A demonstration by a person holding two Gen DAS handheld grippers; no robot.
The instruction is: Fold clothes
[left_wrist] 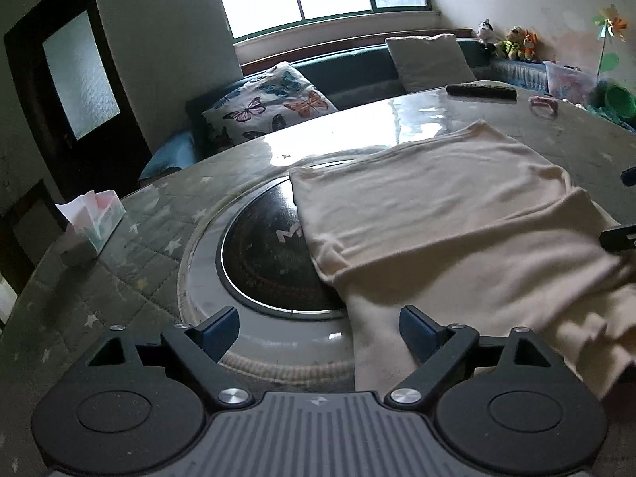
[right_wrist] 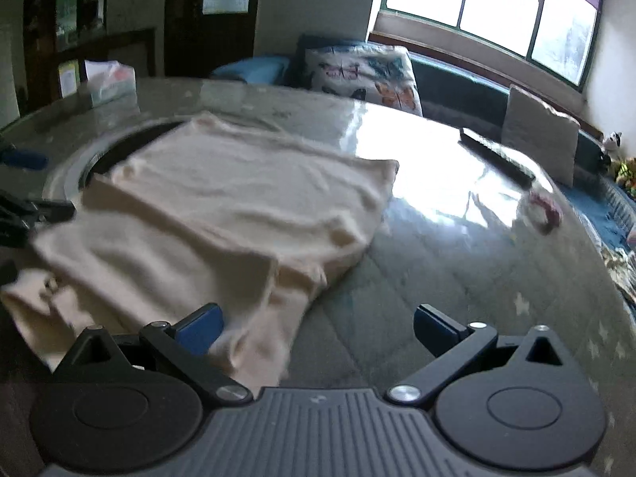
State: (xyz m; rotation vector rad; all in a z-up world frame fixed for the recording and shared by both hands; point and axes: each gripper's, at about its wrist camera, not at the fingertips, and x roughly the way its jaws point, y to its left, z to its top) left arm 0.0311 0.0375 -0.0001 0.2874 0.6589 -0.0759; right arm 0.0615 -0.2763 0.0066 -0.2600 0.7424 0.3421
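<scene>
A cream garment [left_wrist: 445,214] lies folded over on the round table [left_wrist: 167,214], its far half doubled onto the near half. My left gripper [left_wrist: 320,332] is open just above the garment's near left edge, with nothing pressed between its blue pads [left_wrist: 220,334]. In the right wrist view the same cream garment [right_wrist: 222,206] spreads left of centre. My right gripper [right_wrist: 318,332] is open over its near right corner; the cloth edge runs between the fingers but the pads do not press it. The left gripper's blue fingertip [right_wrist: 24,159] shows at the far left.
A dark glass hob [left_wrist: 266,262] sits sunk in the table's middle, partly under the garment. A tissue box [left_wrist: 93,218] stands at the left, a remote control [left_wrist: 481,91] and a pink hair tie [left_wrist: 542,105] at the far side. A sofa with a butterfly cushion [left_wrist: 270,103] lies behind.
</scene>
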